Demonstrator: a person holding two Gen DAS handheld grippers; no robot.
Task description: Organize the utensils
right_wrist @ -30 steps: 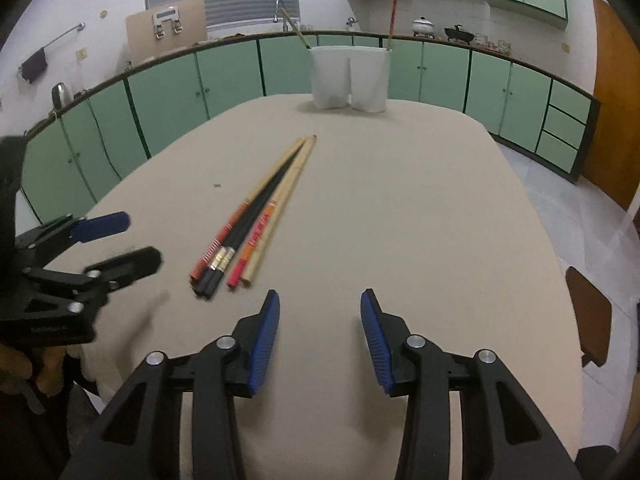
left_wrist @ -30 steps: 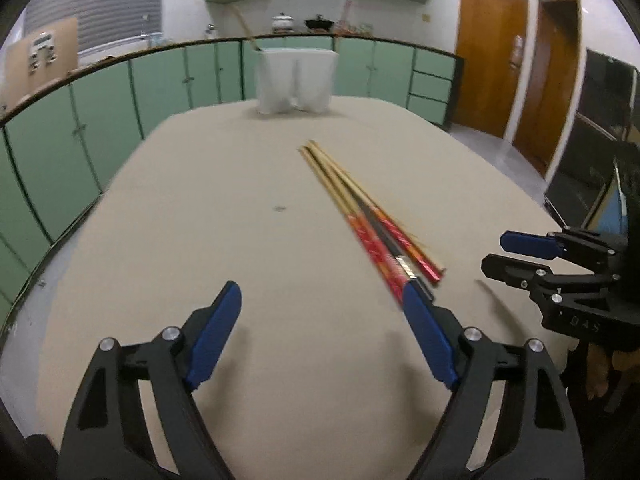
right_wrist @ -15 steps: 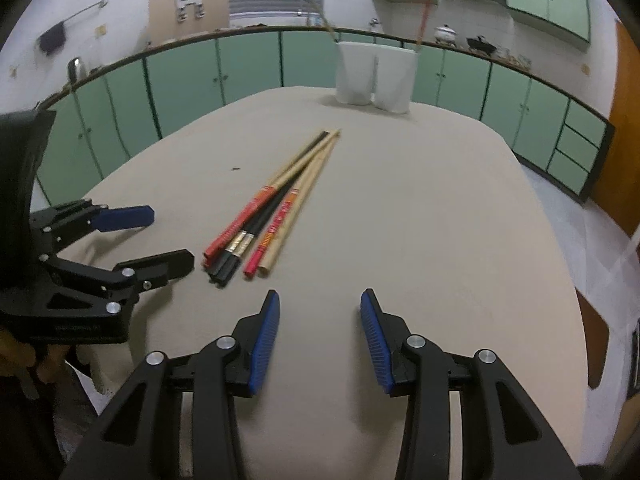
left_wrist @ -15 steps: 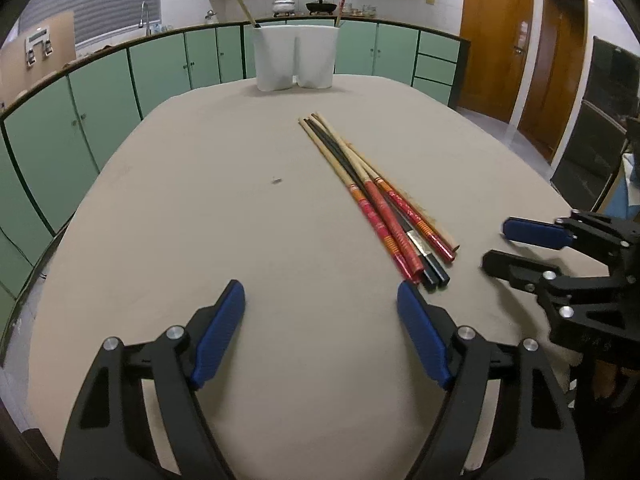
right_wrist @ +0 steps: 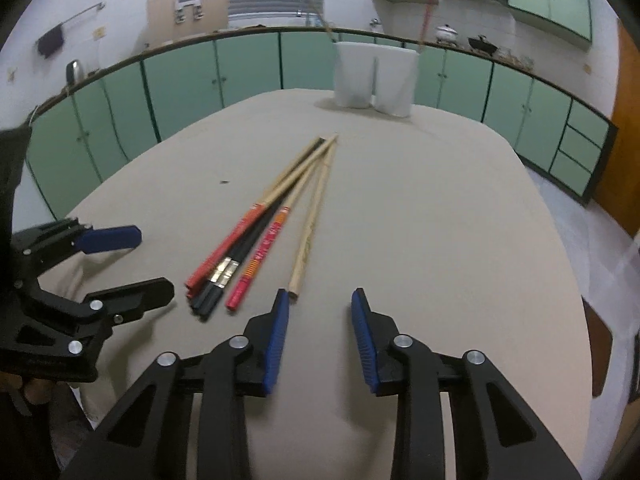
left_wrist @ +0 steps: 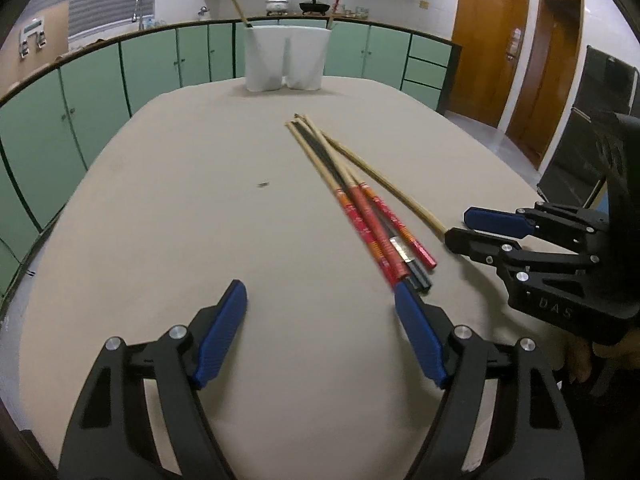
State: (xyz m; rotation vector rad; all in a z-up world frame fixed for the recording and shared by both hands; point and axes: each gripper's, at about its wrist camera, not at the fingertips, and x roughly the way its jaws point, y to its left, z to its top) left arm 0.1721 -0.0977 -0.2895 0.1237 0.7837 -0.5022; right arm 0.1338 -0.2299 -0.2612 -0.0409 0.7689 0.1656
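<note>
Several chopsticks (left_wrist: 362, 208) lie in a loose bundle on the beige table (left_wrist: 180, 200): red, black and plain wood ones; they also show in the right wrist view (right_wrist: 256, 240). One plain wood chopstick (right_wrist: 310, 232) lies apart on the right of the bundle. My left gripper (left_wrist: 320, 304) is open and empty, its right finger near the bundle's near ends. My right gripper (right_wrist: 318, 300) is open and empty, its left finger beside the plain chopstick's near end. Two white holders (left_wrist: 284, 58) stand at the table's far end, each with a utensil sticking up.
Green cabinets (left_wrist: 100, 92) curve around behind the table. Wooden doors (left_wrist: 520, 48) are at the right. The table edge drops off at the right (right_wrist: 576, 280). A small dark speck (left_wrist: 263, 185) lies on the table left of the bundle.
Both grippers have moved closer to the chopsticks' near ends. One plain wood chopstick now lies apart from the bundle on the right side. Both grippers stay open.
</note>
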